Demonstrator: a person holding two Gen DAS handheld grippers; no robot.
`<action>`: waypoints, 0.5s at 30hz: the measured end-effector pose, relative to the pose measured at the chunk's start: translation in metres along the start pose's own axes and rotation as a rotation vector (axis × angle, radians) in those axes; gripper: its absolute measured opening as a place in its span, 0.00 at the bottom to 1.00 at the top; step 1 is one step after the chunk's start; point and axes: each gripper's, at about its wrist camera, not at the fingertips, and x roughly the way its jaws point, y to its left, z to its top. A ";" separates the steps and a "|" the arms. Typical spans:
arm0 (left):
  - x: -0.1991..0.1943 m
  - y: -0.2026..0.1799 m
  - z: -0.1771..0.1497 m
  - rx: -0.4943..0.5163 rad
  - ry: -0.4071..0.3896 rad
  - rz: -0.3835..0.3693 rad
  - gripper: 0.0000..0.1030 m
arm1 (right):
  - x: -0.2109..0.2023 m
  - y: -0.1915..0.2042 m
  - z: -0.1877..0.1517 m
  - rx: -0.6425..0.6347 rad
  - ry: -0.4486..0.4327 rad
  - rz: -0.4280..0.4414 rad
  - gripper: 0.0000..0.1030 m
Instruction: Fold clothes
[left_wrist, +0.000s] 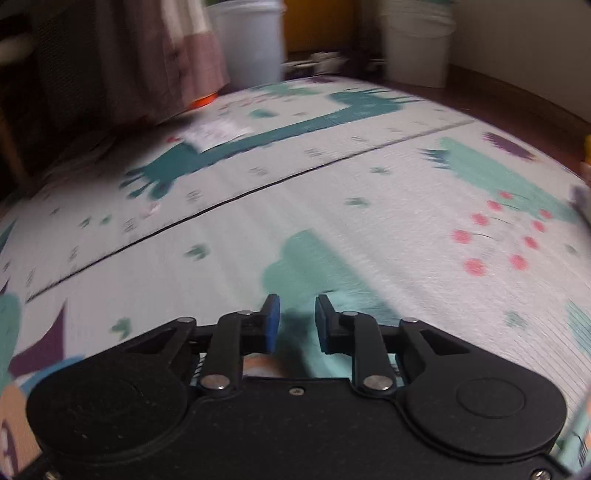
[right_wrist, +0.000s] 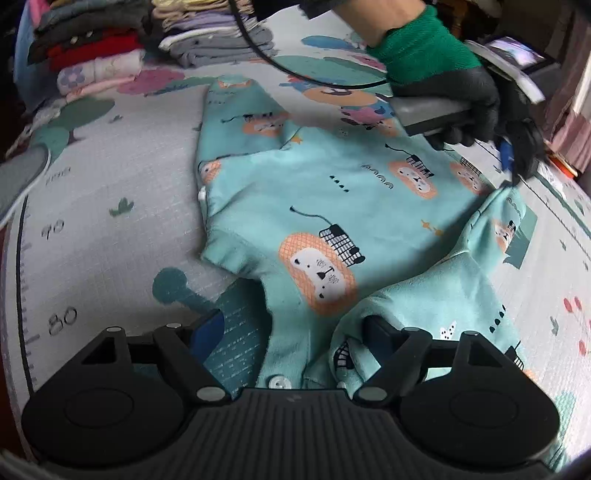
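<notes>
At far left, folded piles: we see two stacks of folded clothes (right_wrist: 92, 55) at the mat's far edge, well apart from the garment.
Underneath, play mat (right_wrist: 92, 166): pale, printed with trees, animals and a number ruler along its left edge; it carries everything we log.
Low centre, right gripper (right_wrist: 291, 323): released, jaws spread wide, pointing down at the garment's near end. We see its left blue pad over bare mat and its right finger tucked against a raised fold of cloth. Nothing is pinched.
Centre, garment (right_wrist: 332, 192): teal baby top with a lion print, spread mostly flat on the mat. One sleeve runs toward the far edge and the other angles off to the right, rumpled. A white snap button (right_wrist: 277, 382) sits at the near hem, between the right gripper's jaws.
Upper right, left hand (right_wrist: 443, 85): black glove with a green cuff, wrapped round the grey handle; a black cable (right_wrist: 258, 48) trails behind it.
Far right, left gripper (right_wrist: 517, 162): tip right at the edge of the right-hand sleeve; we cannot tell if it touches.
Left wrist view: pads stand a narrow gap apart with no cloth pressed between them, so we call it released. Blurred mat lies ahead, with two white buckets (left_wrist: 251, 40) beyond it.
</notes>
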 end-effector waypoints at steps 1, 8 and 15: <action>0.002 -0.008 -0.003 0.055 0.011 -0.030 0.17 | 0.001 0.001 -0.001 -0.009 0.004 0.001 0.79; 0.018 0.003 -0.002 0.013 0.155 -0.018 0.17 | 0.003 0.002 -0.002 -0.011 0.015 0.004 0.83; 0.013 -0.016 0.029 0.030 0.199 -0.007 0.18 | 0.004 0.003 -0.003 -0.008 0.010 0.006 0.85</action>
